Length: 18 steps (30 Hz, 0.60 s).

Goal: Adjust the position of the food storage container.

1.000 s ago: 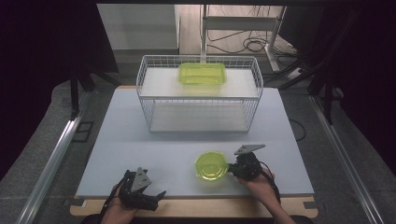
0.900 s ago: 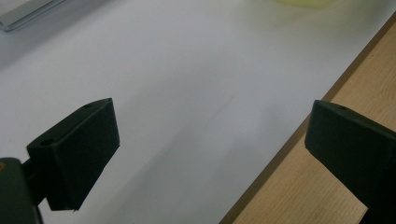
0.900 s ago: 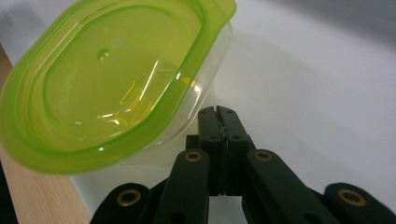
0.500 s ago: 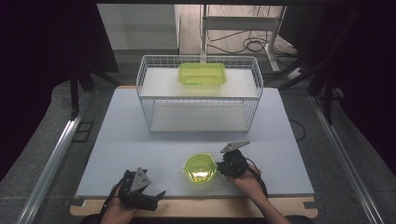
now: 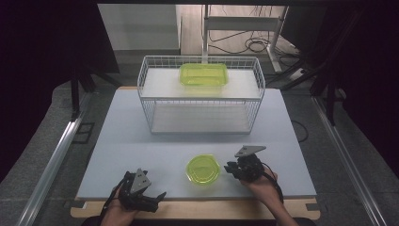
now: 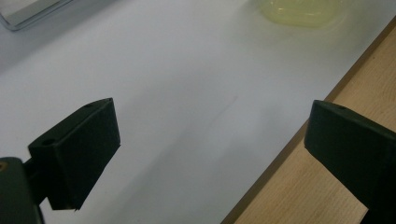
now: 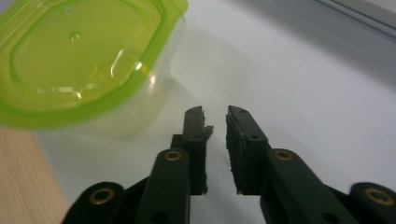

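A round clear container with a green lid sits on the pale table near its front edge. It also shows at the upper left of the right gripper view. Just right of it, my right gripper points at it without touching. Its jaws have just been opening and stand a narrow gap apart with nothing between them. At the front left, my left gripper is held wide open over the table's edge, holding nothing. The container lies far ahead of it.
A white wire basket stands at the back middle of the table. A green rectangular container rests on its upper shelf. A wooden strip runs along the table's front edge. Cables and a stand lie on the floor beyond.
The right gripper first moved left with the round container, shifting it slightly left. It has since drawn back to the right and stands apart from it. The left gripper has stayed still.
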Each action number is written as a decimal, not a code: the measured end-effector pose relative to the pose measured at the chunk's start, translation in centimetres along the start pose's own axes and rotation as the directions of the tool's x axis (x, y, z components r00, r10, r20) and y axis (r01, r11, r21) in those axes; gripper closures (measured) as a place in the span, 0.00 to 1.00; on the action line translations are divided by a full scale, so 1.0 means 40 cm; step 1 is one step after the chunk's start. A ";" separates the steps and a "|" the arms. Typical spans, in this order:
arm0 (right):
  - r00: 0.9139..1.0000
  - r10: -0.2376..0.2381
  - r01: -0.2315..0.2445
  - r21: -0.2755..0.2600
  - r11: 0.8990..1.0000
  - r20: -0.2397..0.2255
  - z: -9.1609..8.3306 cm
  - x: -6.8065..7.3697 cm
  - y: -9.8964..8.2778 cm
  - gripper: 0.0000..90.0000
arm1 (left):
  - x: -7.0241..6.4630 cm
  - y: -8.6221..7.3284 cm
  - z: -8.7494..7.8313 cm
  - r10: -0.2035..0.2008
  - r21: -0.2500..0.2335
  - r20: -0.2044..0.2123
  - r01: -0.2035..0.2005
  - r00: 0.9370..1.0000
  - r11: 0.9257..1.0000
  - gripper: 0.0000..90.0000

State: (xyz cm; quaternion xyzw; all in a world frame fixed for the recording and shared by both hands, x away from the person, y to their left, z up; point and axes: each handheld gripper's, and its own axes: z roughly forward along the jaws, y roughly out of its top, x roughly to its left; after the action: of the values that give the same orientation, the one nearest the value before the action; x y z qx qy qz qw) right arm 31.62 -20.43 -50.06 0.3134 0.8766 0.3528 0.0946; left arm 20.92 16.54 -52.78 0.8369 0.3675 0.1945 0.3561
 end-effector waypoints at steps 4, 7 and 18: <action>1.000 -0.005 0.005 -0.019 1.000 0.004 -0.034 -0.004 -0.020 0.71 | -0.001 0.001 0.000 -0.001 -0.003 -0.003 0.001 1.000 1.000 0.04; 1.000 -0.011 0.011 -0.029 1.000 0.011 -0.046 -0.006 -0.026 0.65 | -0.002 0.001 0.001 0.002 0.000 -0.001 -0.002 1.000 1.000 0.04; 1.000 -0.021 0.021 -0.037 0.999 0.010 -0.051 0.000 -0.064 0.18 | -0.002 0.000 0.002 0.005 0.006 -0.006 -0.005 1.000 1.000 0.04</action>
State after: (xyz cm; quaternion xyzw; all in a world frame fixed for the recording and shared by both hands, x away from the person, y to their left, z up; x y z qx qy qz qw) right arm 29.58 -22.98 -50.30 0.3040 0.8728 0.3663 0.1082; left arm 20.92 16.45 -52.84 0.8382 0.3670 0.1971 0.3519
